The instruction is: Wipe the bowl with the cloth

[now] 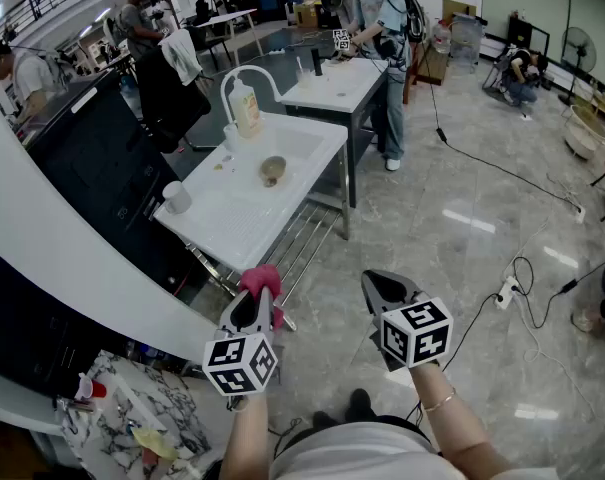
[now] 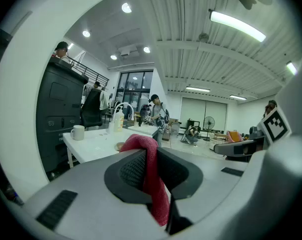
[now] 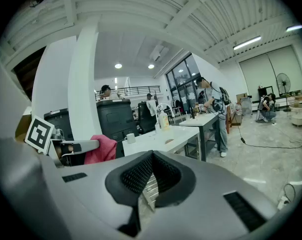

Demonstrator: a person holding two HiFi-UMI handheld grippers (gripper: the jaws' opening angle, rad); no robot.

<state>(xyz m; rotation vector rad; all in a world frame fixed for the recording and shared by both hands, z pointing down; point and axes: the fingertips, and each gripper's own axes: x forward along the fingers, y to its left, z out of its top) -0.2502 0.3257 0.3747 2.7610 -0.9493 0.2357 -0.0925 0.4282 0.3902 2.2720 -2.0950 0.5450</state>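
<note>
A small brownish bowl (image 1: 273,171) sits on the white sink table (image 1: 225,218) some way ahead; in the left gripper view the bowl (image 2: 119,146) peeks out just behind the cloth. My left gripper (image 1: 263,298) is shut on a red cloth (image 1: 261,279), which hangs pinched between its pads (image 2: 150,174). The cloth also shows at the left of the right gripper view (image 3: 101,149). My right gripper (image 1: 378,286) is held beside the left one, shut with nothing in it (image 3: 150,173). Both grippers hover over the floor, short of the table.
On the sink table stand a white mug (image 1: 177,198), a soap bottle (image 1: 246,106) and a curved tap (image 1: 244,74). A second white table (image 1: 334,86) with a person (image 1: 386,28) at it stands behind. A black cabinet (image 1: 92,158) is to the left. Cables (image 1: 517,268) cross the floor at right.
</note>
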